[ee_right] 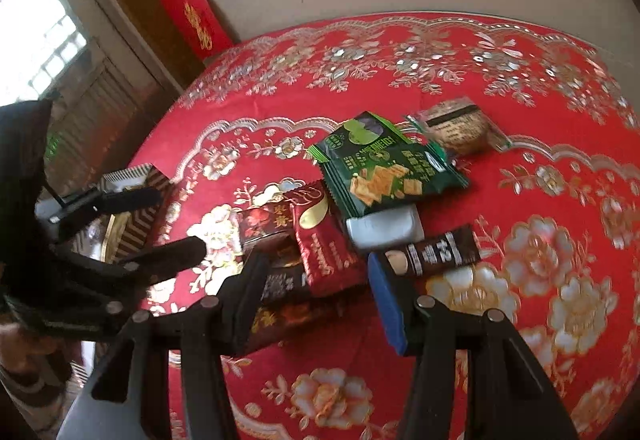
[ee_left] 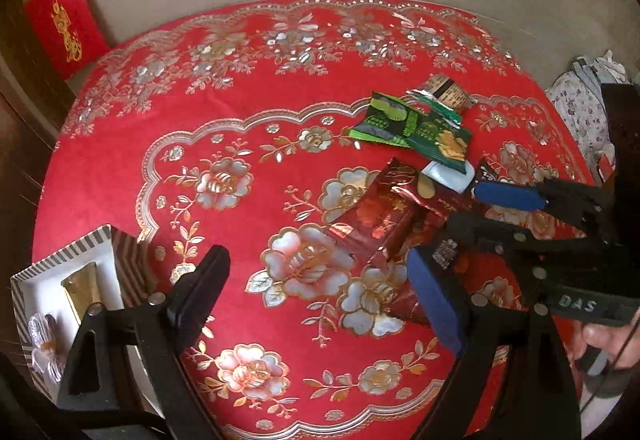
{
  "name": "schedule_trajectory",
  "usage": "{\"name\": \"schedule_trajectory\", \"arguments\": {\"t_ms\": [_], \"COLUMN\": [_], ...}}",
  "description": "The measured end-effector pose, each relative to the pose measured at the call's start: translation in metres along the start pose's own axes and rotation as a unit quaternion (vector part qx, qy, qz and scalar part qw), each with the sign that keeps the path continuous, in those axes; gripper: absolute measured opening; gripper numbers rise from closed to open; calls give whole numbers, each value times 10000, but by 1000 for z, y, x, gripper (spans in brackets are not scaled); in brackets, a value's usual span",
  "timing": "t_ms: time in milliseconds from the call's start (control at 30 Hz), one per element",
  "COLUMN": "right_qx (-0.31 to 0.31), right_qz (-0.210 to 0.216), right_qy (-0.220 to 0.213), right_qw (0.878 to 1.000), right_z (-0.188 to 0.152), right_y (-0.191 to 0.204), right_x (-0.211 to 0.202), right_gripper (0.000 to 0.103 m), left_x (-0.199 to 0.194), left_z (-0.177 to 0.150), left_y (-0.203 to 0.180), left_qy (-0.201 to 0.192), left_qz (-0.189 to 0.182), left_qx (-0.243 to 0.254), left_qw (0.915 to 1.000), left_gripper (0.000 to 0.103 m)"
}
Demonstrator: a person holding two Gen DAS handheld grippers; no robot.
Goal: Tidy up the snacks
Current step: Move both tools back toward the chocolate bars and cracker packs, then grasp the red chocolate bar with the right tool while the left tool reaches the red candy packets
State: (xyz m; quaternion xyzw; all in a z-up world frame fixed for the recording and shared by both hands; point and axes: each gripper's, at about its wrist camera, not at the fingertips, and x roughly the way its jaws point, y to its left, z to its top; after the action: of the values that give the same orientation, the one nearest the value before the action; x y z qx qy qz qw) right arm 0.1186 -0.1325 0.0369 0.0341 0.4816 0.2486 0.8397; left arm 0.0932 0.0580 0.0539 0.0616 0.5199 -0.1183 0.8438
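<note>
left gripper [ee_left: 316, 292] jaws wide apart, right gripper [ee_right: 316, 300] half-open, both angled down

Snack pile [ee_right: 360, 207] mid table [ee_right: 560, 87]; tray [ee_left: 100, 240] at left edge.

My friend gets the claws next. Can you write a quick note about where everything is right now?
Left claw: open, empty, over the tablecloth.
Right claw: open, empty, above the snack pile.
Snacks: red packets, green cracker bag, silver pack, brown bar, round cake, loose mid-table.
Striped box, table's left edge: holds a few items.
Left: move the pile into the box.
</note>
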Motion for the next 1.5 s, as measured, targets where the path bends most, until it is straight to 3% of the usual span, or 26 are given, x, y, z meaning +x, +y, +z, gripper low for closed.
{"name": "schedule_trajectory", "arguments": {"t_ms": [333, 533, 633, 700, 733, 800, 1167, 1333, 1500], "right_qx": [-486, -1086, -1431, -1546, -1606, -1550, -711, -493, -386], "right_qz": [-292, -735, -941, -1071, -1135, -1033, -729, -625, -528], "right_qy": [188, 345, 357, 394, 416, 420, 166, 90, 43], "right_qw": [9982, 9908, 9846, 9814, 9796, 9816, 9947, 9968, 9979], "right_z": [24, 24, 20, 18, 17, 15, -22, -27, -29], "right_y": [6, 21, 29, 29, 28, 21, -24, -30, -29], "right_x": [23, 31, 33, 32, 31, 26, -14, -20, -20], "right_gripper": [52, 52, 45, 30, 29, 25, 22, 22, 22], "left_x": [6, 6, 5, 6, 6, 8, 27, 41, 51], "left_z": [12, 15, 14, 13, 13, 12, 22, 21, 20], "left_y": [6, 19, 23, 23, 22, 19, -22, -34, -34], "left_qy": [37, 3, -12, -18, -13, -8, 134, 369, 546], "left_qz": [31, 18, 16, -23, -45, -108, -577, -373, -622], "left_qx": [116, -50, -99, -89, -78, -42, 618, 1043, 1050], "left_qw": [9999, 10000, 9999, 10000, 10000, 9999, 9963, 9932, 9910], "left_gripper": [90, 90, 90, 90, 90, 90, 90, 90, 90]}}
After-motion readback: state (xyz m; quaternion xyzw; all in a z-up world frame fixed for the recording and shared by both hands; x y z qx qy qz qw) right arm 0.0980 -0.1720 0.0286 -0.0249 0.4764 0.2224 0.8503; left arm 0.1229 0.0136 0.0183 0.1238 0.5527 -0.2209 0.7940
